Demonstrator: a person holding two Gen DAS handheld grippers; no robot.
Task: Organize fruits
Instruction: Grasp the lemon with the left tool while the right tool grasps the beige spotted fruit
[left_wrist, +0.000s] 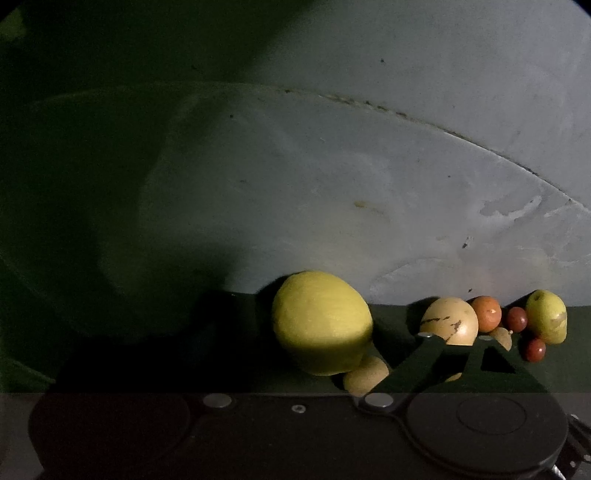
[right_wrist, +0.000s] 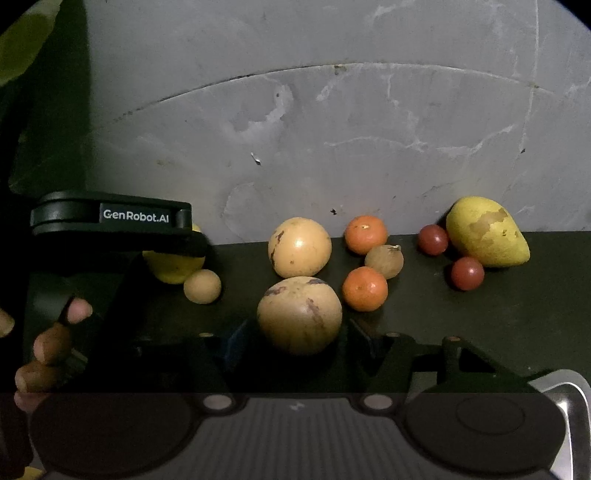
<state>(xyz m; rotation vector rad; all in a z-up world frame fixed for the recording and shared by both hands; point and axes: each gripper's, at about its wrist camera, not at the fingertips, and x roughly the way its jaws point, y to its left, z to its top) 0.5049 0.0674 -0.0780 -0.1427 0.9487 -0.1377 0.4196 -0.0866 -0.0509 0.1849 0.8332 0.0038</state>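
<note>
Between right fingers: right gripper (right_wrist: 299, 343) spread around a tan, brown-blotched round fruit (right_wrist: 299, 315), contact unclear.
Ahead: matching smooth fruit (right_wrist: 299, 246); two dimpled tangerines (right_wrist: 365, 288) to its right.
Far right: mottled yellow pear (right_wrist: 487, 232), two red berries (right_wrist: 467, 273).
Left: left gripper (right_wrist: 110, 218), grip state hidden, blocking a yellow lemon (left_wrist: 321, 323).
Surface: dark mat (right_wrist: 498, 314), scuffed grey wall (right_wrist: 332, 129).

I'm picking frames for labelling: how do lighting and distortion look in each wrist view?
Left wrist view: its left half lies in deep shadow, the big yellow fruit lit above and dark below. Right wrist view: evenly dim, fruits readable, a highlight on the far tan round fruit. Both: fisheye bends the wall seam and darkens the corners.
</note>
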